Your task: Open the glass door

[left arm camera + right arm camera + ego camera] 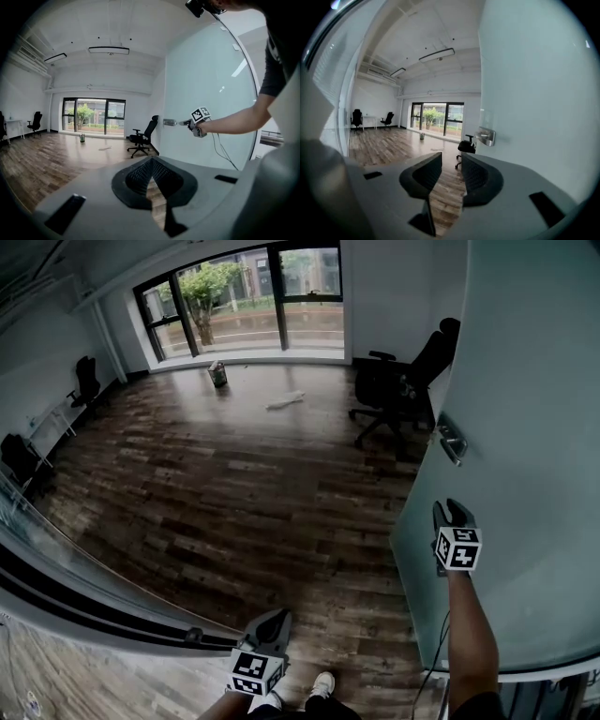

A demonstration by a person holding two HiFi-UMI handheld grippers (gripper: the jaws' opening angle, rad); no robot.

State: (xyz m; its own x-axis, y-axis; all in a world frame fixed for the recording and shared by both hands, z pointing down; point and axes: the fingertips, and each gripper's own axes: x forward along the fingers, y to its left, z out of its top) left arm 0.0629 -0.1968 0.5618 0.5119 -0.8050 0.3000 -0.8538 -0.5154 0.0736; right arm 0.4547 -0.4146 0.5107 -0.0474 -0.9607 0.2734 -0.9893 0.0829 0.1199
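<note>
The frosted glass door (525,427) stands swung into the room on the right, and its metal handle (453,442) sticks out near the door's edge. My right gripper (449,510) is held beside the door, a little short of the handle and not touching it. In the right gripper view the jaws (451,161) stand apart with nothing between them, and the handle (486,136) lies ahead to the right. In the left gripper view the right gripper (185,123) points at the handle (169,122). My left gripper (275,620) hangs low near my body; its jaws (151,161) are shut and empty.
A black office chair (403,381) stands just beyond the door's edge. A small can (217,374) and a white cloth (286,401) lie on the wooden floor by the window. A glass wall with a dark floor track (94,606) runs along the left. More chairs (84,381) sit far left.
</note>
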